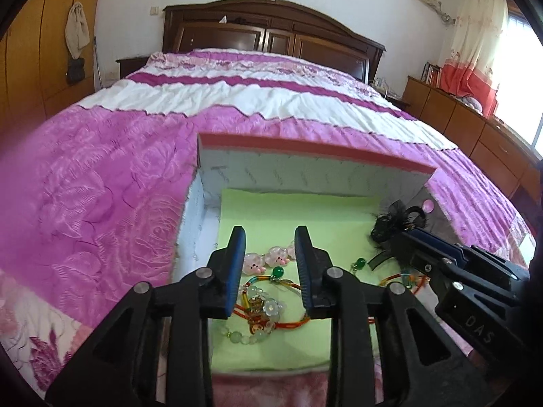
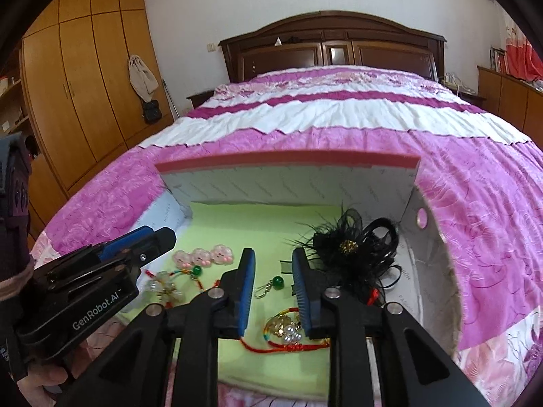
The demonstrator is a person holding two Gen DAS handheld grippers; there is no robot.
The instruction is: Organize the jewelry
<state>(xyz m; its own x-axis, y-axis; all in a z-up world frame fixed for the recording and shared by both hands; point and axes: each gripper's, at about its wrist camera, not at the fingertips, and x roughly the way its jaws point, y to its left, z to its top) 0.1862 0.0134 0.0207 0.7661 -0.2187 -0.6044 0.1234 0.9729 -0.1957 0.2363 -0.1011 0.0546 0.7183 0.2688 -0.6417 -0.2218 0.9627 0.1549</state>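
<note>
**Both jaws over the jewelry box, choosing the first piece**

I hold my two grippers above the open white cardboard box (image 2: 412, 254) with a pink rim, which lies on the pink and white bed (image 1: 112, 186). Its floor is covered by a light green sheet (image 1: 292, 213), and the jewelry is scattered on it. The jaws of my left gripper (image 1: 270, 264) are spread a little and pinch nothing; below them lies the red cord bracelet with pale flower beads (image 1: 263, 308), and just beyond it the three pink pig-shaped clips (image 1: 271, 259). The jaws of my right gripper (image 2: 273, 286) are also spread and empty, above the red cord bracelet with pearls and a gold charm (image 2: 288, 334); the green bead earring (image 2: 271, 285) shows between them, lower down. The black feather hair ornament (image 2: 353, 254) is near the right wall.

I judge that the sorting has hardly begun. Next, each hand must descend, set one thin piece squarely between the jaws and close gently, without catching the neighbouring cord.
</note>
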